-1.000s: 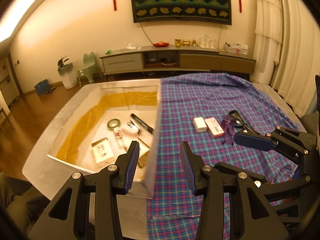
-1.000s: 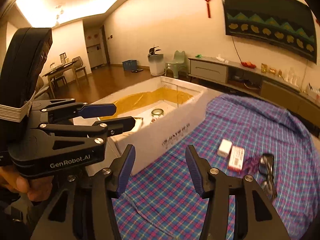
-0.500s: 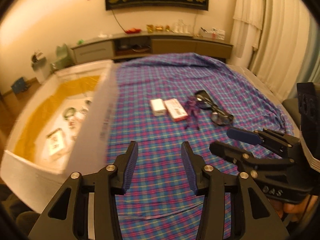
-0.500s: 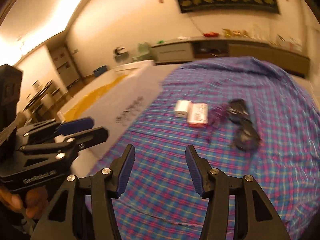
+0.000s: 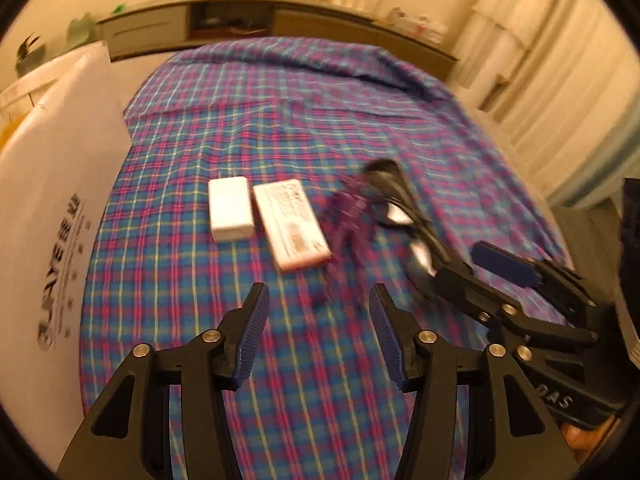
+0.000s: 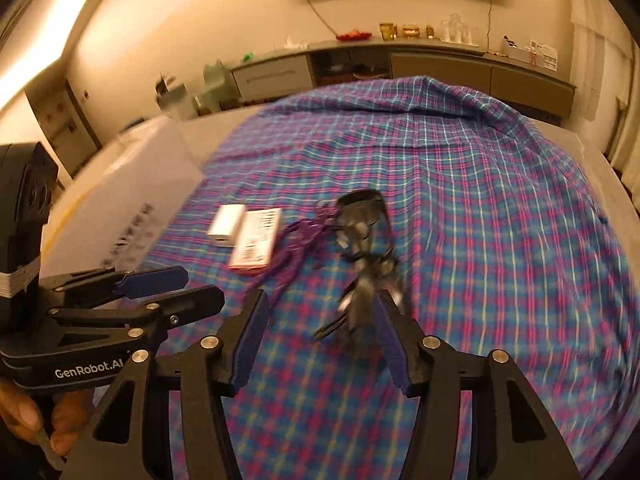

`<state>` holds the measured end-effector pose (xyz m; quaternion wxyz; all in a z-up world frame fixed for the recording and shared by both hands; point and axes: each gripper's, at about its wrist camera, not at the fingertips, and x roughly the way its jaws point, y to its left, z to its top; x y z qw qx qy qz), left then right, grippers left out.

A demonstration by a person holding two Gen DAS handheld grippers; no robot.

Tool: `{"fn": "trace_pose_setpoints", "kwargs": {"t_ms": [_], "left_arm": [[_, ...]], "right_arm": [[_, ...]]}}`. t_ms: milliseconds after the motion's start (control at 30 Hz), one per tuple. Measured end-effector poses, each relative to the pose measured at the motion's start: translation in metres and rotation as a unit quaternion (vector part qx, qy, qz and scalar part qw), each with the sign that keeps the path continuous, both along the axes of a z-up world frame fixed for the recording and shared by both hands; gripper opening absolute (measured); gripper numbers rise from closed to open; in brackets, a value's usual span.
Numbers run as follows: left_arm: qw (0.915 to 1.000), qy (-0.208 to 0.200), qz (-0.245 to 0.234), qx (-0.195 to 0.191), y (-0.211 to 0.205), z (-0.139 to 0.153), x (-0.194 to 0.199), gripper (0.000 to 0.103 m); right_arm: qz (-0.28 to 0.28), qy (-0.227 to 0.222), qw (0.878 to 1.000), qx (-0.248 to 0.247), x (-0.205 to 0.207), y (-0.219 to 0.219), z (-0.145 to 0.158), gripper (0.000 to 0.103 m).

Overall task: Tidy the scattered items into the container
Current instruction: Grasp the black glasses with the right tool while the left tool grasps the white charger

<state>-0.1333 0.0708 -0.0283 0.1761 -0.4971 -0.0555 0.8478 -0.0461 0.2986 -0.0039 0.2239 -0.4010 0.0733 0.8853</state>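
Observation:
On the plaid cloth (image 5: 248,120) lie a white adapter block (image 5: 231,209), a white and red box (image 5: 292,224), a purple tassel (image 5: 352,220) and dark glasses (image 5: 400,208). My left gripper (image 5: 316,336) is open and empty, just short of the box and tassel. My right gripper (image 6: 320,336) is open, low over the cloth, with the near end of the glasses (image 6: 360,264) just ahead of its right finger. The adapter (image 6: 226,220), box (image 6: 256,240) and tassel (image 6: 298,248) lie left of the glasses. The white container (image 5: 48,184) stands at the left; its inside is hidden.
The right gripper shows in the left wrist view (image 5: 480,268) beside the glasses. The left gripper shows in the right wrist view (image 6: 176,292) at the left. A long sideboard (image 6: 400,68) runs along the far wall. Curtains (image 5: 560,80) hang at the right.
Both grippers have swung right, away from the container, and moved down and closer to the items on the cloth. The container's inside has left view. Both stay open.

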Motion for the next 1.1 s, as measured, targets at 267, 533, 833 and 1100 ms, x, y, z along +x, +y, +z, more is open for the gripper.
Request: {"fn": "trace_pose_setpoints", "kwargs": {"t_ms": [267,533,833,1100], "left_arm": [[0.9994,-0.01,0.032,-0.006,0.009,-0.029,-0.055,0.058],[0.9991,0.011,0.03,-0.029,0.021,-0.03,-0.069,0.061],[0.997,-0.02,0.067,0.032,-0.024,-0.031,-0.066,0.061],[0.9937,-0.005,0.112,0.008,-0.044,-0.022,-0.073,0.061]], "right_arm": [[0.023,-0.071,0.996,0.038,-0.046,0.034,-0.029,0.058],[0.013,-0.07,0.997,0.012,-0.04,0.05,-0.031,0.041],[-0.004,-0.063,0.997,-0.048,-0.031,0.057,-0.025,0.038],[0.002,-0.047,0.997,-0.054,-0.029,0.052,-0.015,0.037]]}}
